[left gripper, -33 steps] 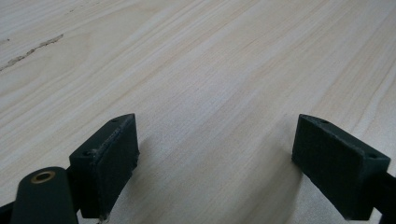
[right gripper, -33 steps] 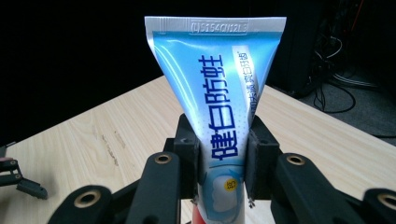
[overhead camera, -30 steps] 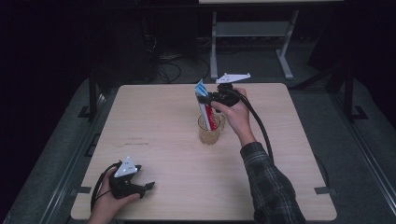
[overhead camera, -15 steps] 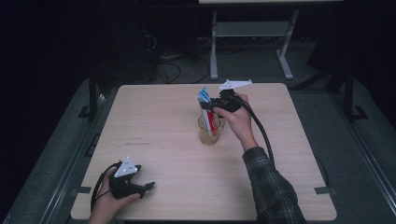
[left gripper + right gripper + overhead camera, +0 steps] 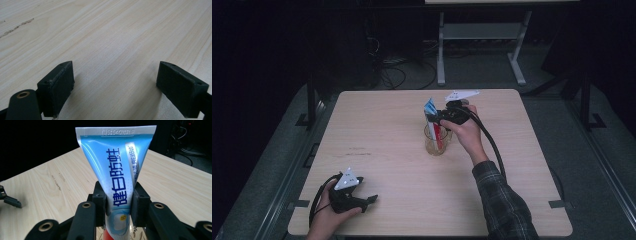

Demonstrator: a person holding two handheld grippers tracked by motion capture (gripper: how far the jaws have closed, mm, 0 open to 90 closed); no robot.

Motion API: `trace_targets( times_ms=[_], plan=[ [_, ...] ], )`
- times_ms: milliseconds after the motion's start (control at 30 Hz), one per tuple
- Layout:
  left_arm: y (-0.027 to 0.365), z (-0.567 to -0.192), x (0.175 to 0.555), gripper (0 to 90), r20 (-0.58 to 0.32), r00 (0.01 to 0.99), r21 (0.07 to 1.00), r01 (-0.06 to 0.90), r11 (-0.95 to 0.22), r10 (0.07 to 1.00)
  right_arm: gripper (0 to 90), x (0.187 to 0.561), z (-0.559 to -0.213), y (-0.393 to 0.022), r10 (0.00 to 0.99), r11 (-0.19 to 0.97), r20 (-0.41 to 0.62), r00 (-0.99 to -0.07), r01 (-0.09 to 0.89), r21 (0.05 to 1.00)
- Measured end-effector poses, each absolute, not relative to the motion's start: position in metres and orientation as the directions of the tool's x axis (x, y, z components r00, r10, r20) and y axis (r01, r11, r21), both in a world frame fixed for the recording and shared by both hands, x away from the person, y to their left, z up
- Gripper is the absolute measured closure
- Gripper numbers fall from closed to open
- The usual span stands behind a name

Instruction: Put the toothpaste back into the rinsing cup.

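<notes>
Little has shifted since the earlier frame: the right claw (image 5: 118, 206) stays over the glass cup (image 5: 435, 141), nudged slightly sideways, its jaws clamped on the blue toothpaste tube (image 5: 117, 167); that tube stands upright between the pads, red cap down inside the cup at mid tabletop (image 5: 382, 125); the left claw (image 5: 115, 85) rests near the front-left edge, jaws wide apart over bare wood.
</notes>
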State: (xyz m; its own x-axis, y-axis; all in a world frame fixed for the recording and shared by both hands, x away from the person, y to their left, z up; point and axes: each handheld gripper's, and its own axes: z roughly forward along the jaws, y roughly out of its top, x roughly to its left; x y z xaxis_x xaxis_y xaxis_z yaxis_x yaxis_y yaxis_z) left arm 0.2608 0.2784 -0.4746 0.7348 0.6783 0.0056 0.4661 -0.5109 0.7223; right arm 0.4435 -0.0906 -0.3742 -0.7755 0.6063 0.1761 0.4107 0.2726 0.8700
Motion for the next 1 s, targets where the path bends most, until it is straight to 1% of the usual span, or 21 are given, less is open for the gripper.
trace_targets(
  times_ms=[100,133,167,267,300,400,433,467,567,767,1000],
  plan=[
    [0.278,-0.475,0.261,13.7,0.005,0.734,0.723,0.466,-0.509,0.679,67.1,0.444,-0.374,-0.091,0.614,0.275,0.171,-0.770,0.412,0.868],
    [0.278,-0.475,0.261,13.7,0.005,0.734,0.723,0.466,-0.509,0.679,62.0,0.444,-0.373,-0.091,0.619,0.265,0.176,-0.765,0.415,0.870],
    [0.278,-0.475,0.261,13.7,0.004,0.734,0.724,0.467,-0.508,0.679,62.0,0.444,-0.373,-0.091,0.619,0.265,0.176,-0.765,0.415,0.870],
    [0.278,-0.475,0.261,13.7,0.004,0.734,0.723,0.467,-0.509,0.679,50.4,0.442,-0.370,-0.094,0.643,0.269,0.156,-0.750,0.412,0.871],
    [0.278,-0.475,0.261,13.7,0.004,0.734,0.723,0.467,-0.509,0.679,50.4,0.442,-0.370,-0.094,0.643,0.269,0.156,-0.750,0.412,0.871],
    [0.278,-0.475,0.261,13.7,0.004,0.735,0.723,0.467,-0.510,0.678,45.3,0.439,-0.369,-0.098,0.652,0.259,0.153,-0.743,0.407,0.876],
    [0.278,-0.475,0.261,13.7,0.004,0.735,0.723,0.467,-0.509,0.678,43.5,0.438,-0.368,-0.100,0.654,0.254,0.154,-0.740,0.407,0.877],
    [0.278,-0.475,0.261,13.7,0.004,0.735,0.723,0.467,-0.509,0.679,39.4,0.436,-0.367,-0.102,0.661,0.260,0.154,-0.734,0.417,0.871],
    [0.278,-0.475,0.261,13.7,0.004,0.734,0.723,0.467,-0.509,0.679,38.2,0.434,-0.365,-0.105,0.670,0.272,0.146,-0.728,0.424,0.864],
    [0.278,-0.475,0.260,13.7,0.005,0.734,0.723,0.467,-0.510,0.680,36.3,0.423,-0.360,-0.116,0.698,0.305,0.098,-0.709,0.419,0.855],
    [0.278,-0.475,0.260,13.7,0.003,0.731,0.724,0.469,-0.506,0.682,36.2,0.410,-0.369,-0.135,0.712,0.275,0.118,-0.692,0.430,0.860]
  ],
)
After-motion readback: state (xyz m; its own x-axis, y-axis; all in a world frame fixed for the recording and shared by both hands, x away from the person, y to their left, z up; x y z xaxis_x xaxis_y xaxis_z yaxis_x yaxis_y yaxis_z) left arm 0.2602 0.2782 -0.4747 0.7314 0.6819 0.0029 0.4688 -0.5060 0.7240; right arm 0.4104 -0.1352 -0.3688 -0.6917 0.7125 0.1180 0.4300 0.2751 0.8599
